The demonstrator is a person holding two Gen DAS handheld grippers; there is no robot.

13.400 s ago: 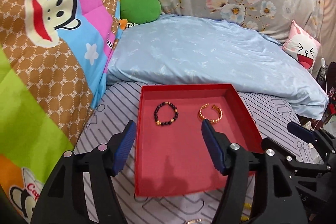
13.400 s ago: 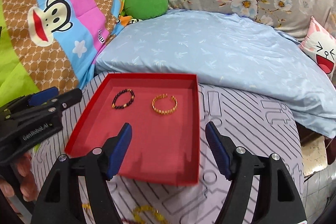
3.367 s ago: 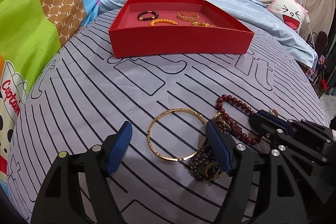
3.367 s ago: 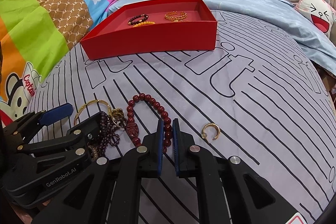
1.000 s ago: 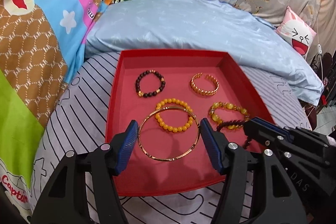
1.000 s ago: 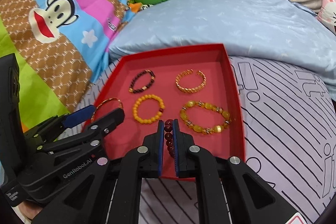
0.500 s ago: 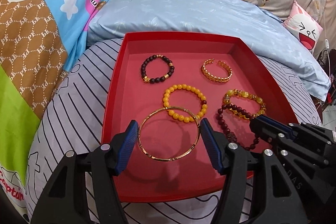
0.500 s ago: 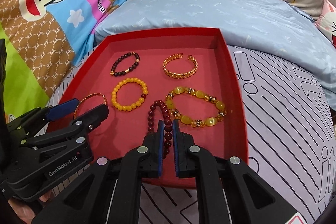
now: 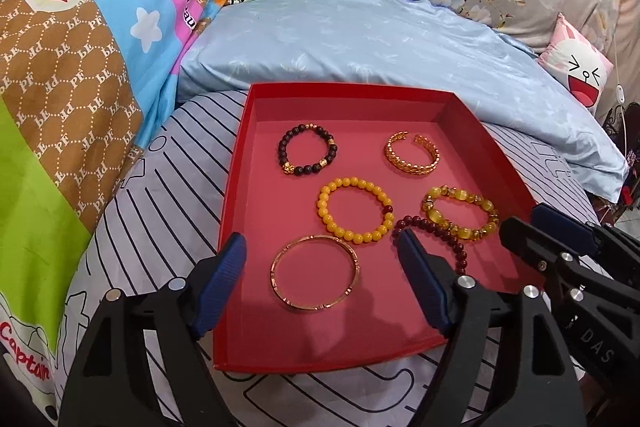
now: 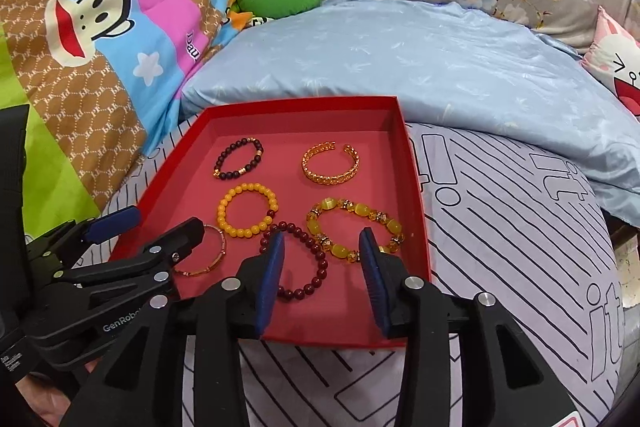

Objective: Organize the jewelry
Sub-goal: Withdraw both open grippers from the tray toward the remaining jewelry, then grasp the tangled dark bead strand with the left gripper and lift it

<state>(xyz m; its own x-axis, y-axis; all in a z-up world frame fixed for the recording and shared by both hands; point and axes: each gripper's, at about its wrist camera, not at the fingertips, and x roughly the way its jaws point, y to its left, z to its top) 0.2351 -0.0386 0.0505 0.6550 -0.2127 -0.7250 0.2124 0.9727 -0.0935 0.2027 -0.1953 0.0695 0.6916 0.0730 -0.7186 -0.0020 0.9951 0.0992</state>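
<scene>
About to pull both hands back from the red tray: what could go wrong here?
The right tongs, opening, straddle the dark red bead bracelet; a pad could drag it.
That bracelet touches the yellow stone bracelet; both could shift.
The left tongs, opening, flank the gold bangle.

Both units identical: left gripper (image 9: 320, 281) and right gripper (image 10: 322, 281) have matte black plastic frames with triangular cutouts, ribbed blue pads (image 9: 218, 287) on the fingers, and silver round screw heads at the pivots. Left body carries white "GenRobot" lettering seen from the right wrist; right body shows "DAS" embossed. Bare hand (image 10: 44, 401) under the left unit, no sleeve visible.
</scene>
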